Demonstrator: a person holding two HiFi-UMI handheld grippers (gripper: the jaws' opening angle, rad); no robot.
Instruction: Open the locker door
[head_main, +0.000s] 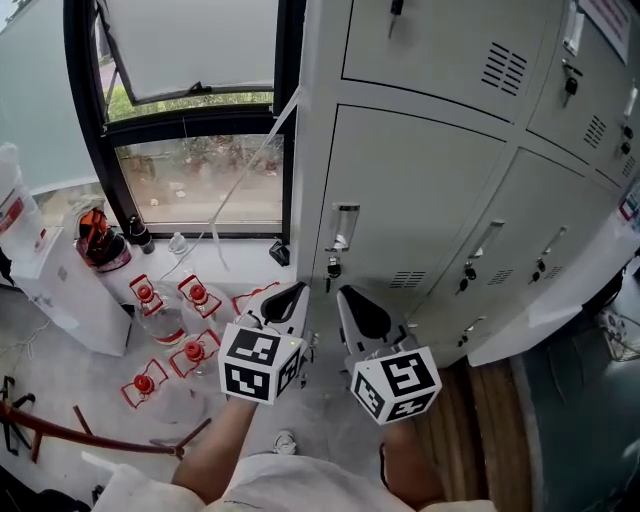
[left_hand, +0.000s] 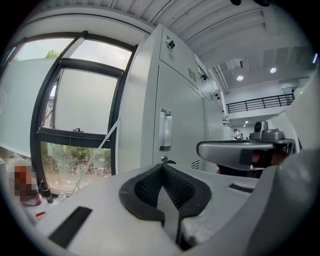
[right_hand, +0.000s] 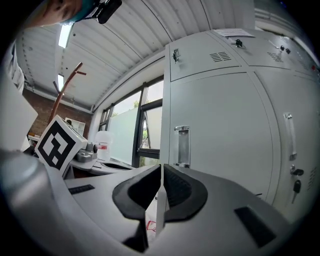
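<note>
The left gripper (head_main: 296, 291) is clenched, its jaws met at the tips with nothing between them; the right gripper (head_main: 346, 294) is likewise clamped together and empty. Black-and-white square markers are carried on each cube, but no words. Print is seen on a sheet (right_hand: 232, 33) atop the lockers and on the red label of a water bottle (right_hand: 102, 146), too small to be read. The locker door (head_main: 420, 195) is found just ahead of both grippers, closed, pale grey, with a vertical metal handle (head_main: 343, 228) at its left edge, a key (head_main: 333, 268) hung below it and vent slots (head_main: 407, 279) low down. Both grippers are held side by side on bare forearms, pointed about level at the door, untouching.
</note>
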